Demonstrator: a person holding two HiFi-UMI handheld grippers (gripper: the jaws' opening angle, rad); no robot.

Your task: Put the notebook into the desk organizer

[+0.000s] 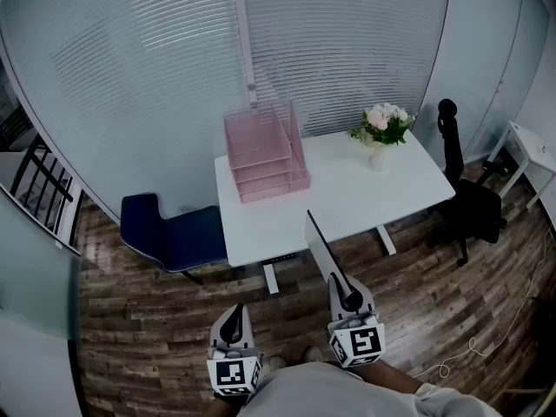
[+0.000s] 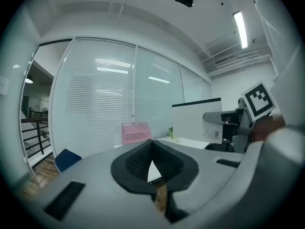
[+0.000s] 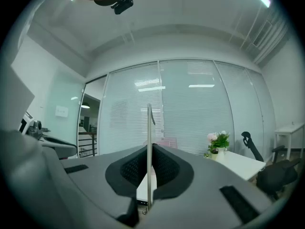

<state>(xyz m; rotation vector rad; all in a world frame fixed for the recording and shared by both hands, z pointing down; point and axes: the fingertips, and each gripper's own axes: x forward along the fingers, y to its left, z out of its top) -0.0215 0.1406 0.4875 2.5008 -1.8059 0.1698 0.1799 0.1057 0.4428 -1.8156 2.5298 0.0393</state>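
My right gripper [image 1: 347, 301] is shut on the notebook [image 1: 323, 246], a thin board held upright on edge and reaching toward the desk's front edge. In the right gripper view the notebook [image 3: 149, 128] shows edge-on between the pads, rising above my right gripper [image 3: 149, 149]. The pink desk organizer [image 1: 263, 156], a stack of open trays, stands at the back left of the white desk [image 1: 347, 194]. My left gripper [image 1: 233, 324] hangs low beside the right one, shut and empty. From the left gripper view the notebook [image 2: 195, 118] appears as a pale panel with a dark top edge.
A vase of flowers [image 1: 380, 129] stands on the desk's back right. A blue chair [image 1: 169, 228] sits left of the desk, and a black office chair [image 1: 465, 200] sits to its right. Glass walls with blinds lie behind. The floor is wood.
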